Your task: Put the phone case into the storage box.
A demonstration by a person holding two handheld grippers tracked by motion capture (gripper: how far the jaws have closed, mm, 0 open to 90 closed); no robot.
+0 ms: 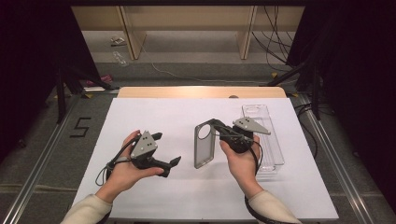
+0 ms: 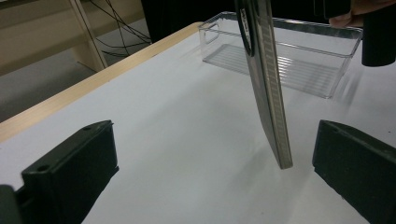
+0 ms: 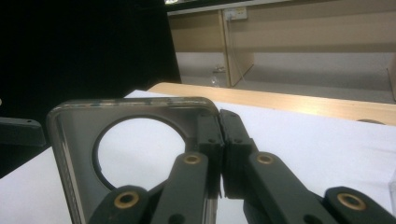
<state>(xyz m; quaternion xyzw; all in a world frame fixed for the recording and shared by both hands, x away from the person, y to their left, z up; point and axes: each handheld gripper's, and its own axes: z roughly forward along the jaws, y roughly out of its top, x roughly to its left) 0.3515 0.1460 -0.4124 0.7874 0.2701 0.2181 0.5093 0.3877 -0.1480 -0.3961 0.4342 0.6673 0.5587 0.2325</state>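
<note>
Over a white desk [image 1: 154,196], a person's right claw [image 1: 215,125] is clamped tight on the top corner of a smoky, see-through phone case [image 1: 204,145], holding it upright with its long axis running nearly vertical and its lower end just above or barely on the desk. To the case's left, the left claw [image 1: 164,149] stands fully spread and grips nothing; in the left gripper view the case's thin edge [image 2: 268,88] hangs between its two black jaws, nearer the far one and touching neither. That claw is the nearer free one, and looks placed to close across the case's width. Behind the right hand lies a clear plastic bin [image 1: 266,135], long axis running away from the person. Beyond the desk are grey floor, wooden shelf legs and loose cables.
</note>
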